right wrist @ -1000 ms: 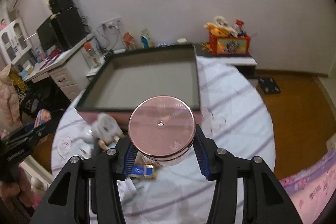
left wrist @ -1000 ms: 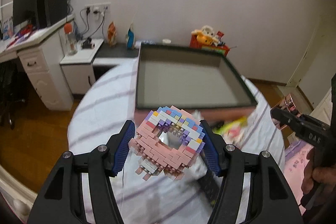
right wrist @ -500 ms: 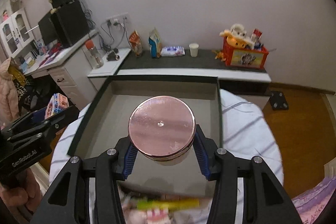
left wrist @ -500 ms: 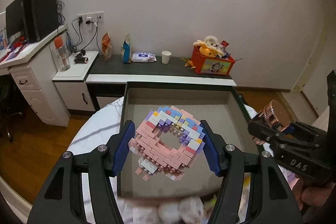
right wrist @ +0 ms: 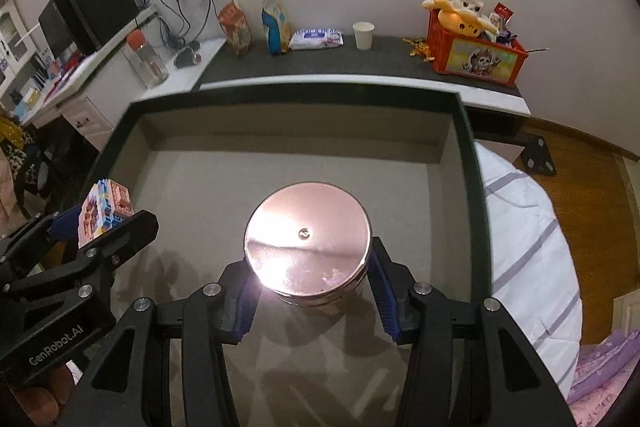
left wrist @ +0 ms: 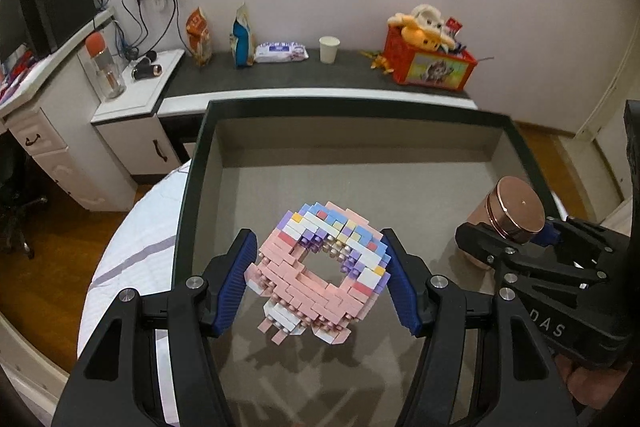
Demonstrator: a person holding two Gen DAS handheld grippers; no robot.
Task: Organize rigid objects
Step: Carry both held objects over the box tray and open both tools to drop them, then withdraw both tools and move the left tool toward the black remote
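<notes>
Risk: left claw (left wrist: 320, 279) clamps brick ring (left wrist: 320, 267) above tray (left wrist: 192, 187) floor, bricks may shed if dropped | right claw (right wrist: 308, 287) pinches copper tin (right wrist: 307, 243), apparently not yet landed; may tip

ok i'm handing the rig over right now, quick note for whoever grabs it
Left gripper: jaws shut on the pink brick ring, held above the box floor.
Right gripper: jaws shut on the copper-lidded jar, also over the box.
Grey box: nothing lies in it yet.
Done: both items picked up and carried over the box.
Left: lower each, release inside, set apart.
</notes>
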